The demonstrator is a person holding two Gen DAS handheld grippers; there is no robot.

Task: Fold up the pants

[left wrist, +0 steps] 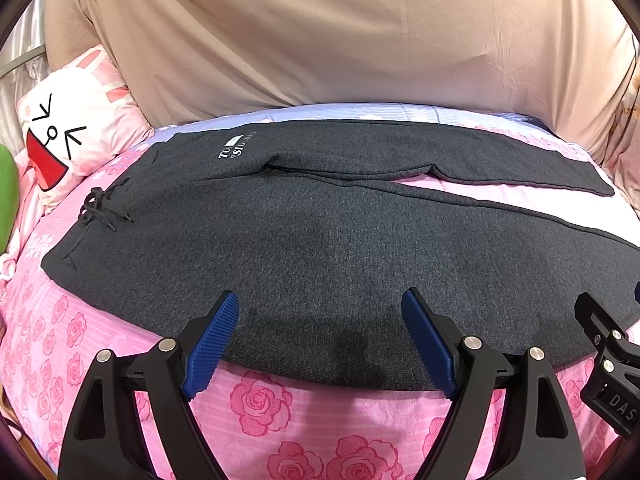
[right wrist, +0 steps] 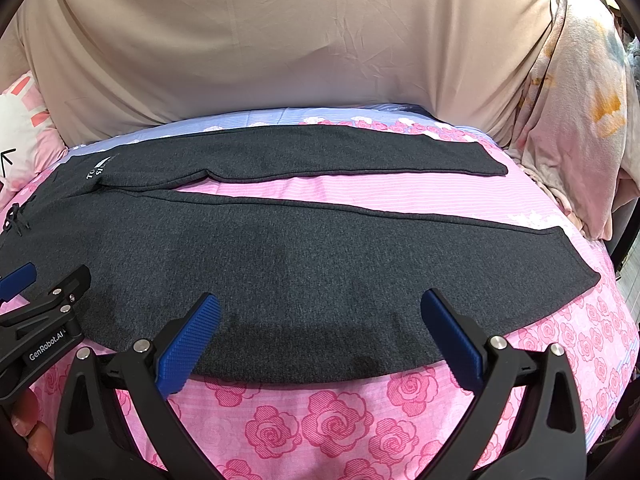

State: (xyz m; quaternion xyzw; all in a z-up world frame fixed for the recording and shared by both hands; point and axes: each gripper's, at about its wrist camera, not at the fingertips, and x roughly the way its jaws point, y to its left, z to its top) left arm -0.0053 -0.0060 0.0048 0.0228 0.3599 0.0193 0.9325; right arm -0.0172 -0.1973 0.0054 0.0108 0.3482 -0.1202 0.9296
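Nearest, the left tool (left wrist: 320,340) and the right tool (right wrist: 322,338) each hang with blue pads spread wide, nothing between them, above the near edge of the pants (left wrist: 320,248); the dark grey pants lie flat across the rose-print bed cover (left wrist: 260,404), waistband and drawstring (left wrist: 102,208) to the left, legs parted toward the right; a white logo, its lettering too warped to read, sits near the waist; farther back, a cartoon pillow (left wrist: 76,128) and beige sheet (left wrist: 320,32).

We note a pink rose-print bedsheet (left wrist: 260,404), a cartoon-face pillow (left wrist: 76,132) at left, and beige draped cloth (right wrist: 280,40) behind.
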